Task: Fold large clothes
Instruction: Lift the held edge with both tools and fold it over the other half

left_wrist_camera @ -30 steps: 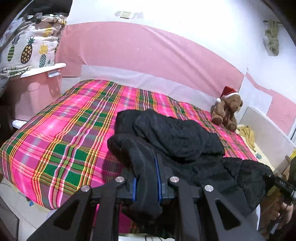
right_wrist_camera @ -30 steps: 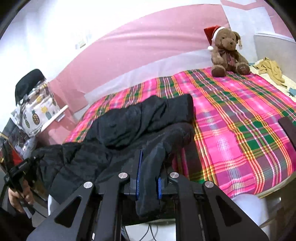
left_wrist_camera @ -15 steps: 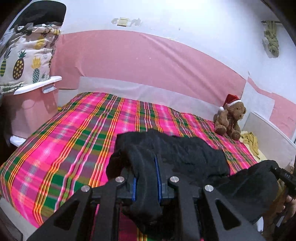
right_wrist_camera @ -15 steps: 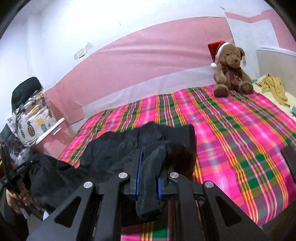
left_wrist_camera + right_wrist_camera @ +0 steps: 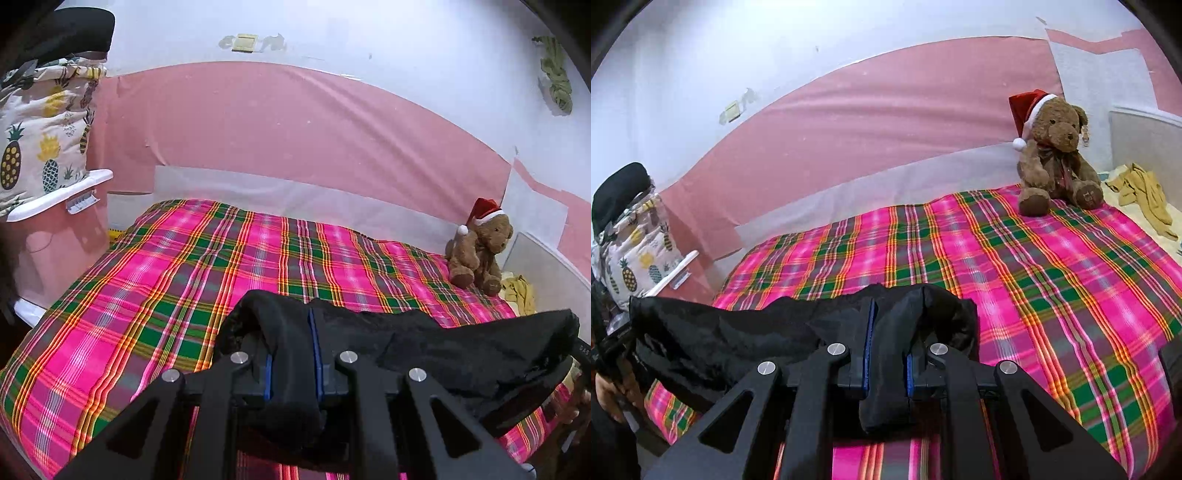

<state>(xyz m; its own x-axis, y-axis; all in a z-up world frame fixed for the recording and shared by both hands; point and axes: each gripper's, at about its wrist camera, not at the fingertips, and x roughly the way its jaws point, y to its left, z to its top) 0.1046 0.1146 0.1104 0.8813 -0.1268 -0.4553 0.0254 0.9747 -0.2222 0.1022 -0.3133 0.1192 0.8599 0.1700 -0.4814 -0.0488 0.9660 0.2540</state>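
Note:
A black padded jacket (image 5: pixel 443 350) hangs stretched between my two grippers, lifted above the near edge of the pink plaid bed (image 5: pixel 184 266). My left gripper (image 5: pixel 293 354) is shut on one bunched end of it, a fold of black cloth squeezed between the blue pads. In the right wrist view the same jacket (image 5: pixel 738 332) spreads to the left, and my right gripper (image 5: pixel 888 350) is shut on its other end. Each view shows the other gripper at the far edge of the cloth, held by a hand (image 5: pixel 609 395).
A brown teddy bear with a red Santa hat (image 5: pixel 1052 155) sits at the far right corner of the bed. A pineapple-print bag (image 5: pixel 40 136) rests on a pink cabinet at the left. Yellow cloth (image 5: pixel 1141 195) lies beyond the bear. A pink-panelled wall backs the bed.
Both grippers rose and moved forward over the bed with the jacket. The garment, spread on the bedcover a second ago, now hangs lifted and bunched between them.

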